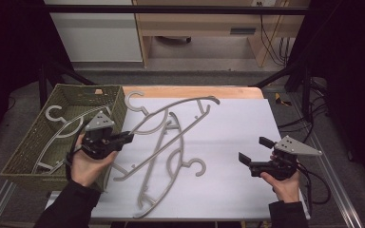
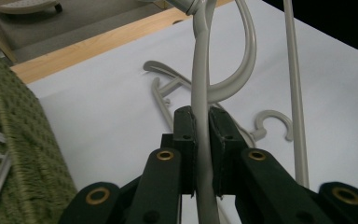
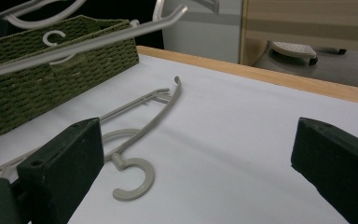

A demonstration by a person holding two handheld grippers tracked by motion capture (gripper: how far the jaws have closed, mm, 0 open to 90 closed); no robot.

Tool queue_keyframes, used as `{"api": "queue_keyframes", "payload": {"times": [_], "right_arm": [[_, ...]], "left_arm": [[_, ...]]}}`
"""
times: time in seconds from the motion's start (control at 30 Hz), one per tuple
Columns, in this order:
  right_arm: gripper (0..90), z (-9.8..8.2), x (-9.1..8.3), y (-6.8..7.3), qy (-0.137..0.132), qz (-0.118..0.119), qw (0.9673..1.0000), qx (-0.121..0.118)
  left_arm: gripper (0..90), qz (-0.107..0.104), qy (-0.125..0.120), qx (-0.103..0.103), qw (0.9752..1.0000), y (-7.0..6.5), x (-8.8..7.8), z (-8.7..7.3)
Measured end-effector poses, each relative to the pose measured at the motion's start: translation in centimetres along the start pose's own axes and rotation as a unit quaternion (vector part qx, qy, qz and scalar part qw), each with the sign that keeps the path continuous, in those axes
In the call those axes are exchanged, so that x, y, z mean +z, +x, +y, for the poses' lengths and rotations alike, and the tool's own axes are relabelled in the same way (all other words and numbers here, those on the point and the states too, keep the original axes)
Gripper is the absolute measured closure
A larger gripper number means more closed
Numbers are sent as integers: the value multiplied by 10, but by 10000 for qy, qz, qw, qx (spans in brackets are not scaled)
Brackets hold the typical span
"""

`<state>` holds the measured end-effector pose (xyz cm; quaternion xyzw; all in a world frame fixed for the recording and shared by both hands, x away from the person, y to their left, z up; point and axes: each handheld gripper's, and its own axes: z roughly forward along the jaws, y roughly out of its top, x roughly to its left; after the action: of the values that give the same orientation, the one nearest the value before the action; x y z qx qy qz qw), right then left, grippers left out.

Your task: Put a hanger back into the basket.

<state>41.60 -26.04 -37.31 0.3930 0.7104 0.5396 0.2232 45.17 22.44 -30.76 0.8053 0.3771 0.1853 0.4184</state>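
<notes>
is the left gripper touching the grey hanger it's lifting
Touching: in the left gripper view the left gripper has both pads pressed on the grey hanger bar.

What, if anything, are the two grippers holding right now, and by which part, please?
The left gripper is shut on a thin arm of a grey plastic clothes hanger, lifting it above the white table. The right gripper stands open and holds nothing.

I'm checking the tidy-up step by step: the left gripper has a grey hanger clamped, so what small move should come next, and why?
Probably carry the hanger left over the green basket. The left gripper is shut on its bar and holds it off the white table, and one hanger already lies in that basket.
</notes>
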Motion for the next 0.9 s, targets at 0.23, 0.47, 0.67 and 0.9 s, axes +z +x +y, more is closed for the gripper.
{"api": "queue_keyframes", "payload": {"times": [0.23, 0.47, 0.67, 0.9], "right_arm": [[26, 0, 1, 0, 13, 6, 10000, -14], [26, -1, 2, 0, 24, 0, 10000, -21], [26, -1, 2, 1, 64, 14, 10000, -35], [26, -1, 5, 1, 67, -9, 10000, -7]], "left_arm": [[825, 146, -78, -42, 9999, 24, -14, 6], [825, 458, -101, 69, 9989, 50, -32, 7], [825, 630, -66, 118, 9979, 67, -42, 3], [825, 889, -36, 56, 9960, 100, -58, -7]]}}
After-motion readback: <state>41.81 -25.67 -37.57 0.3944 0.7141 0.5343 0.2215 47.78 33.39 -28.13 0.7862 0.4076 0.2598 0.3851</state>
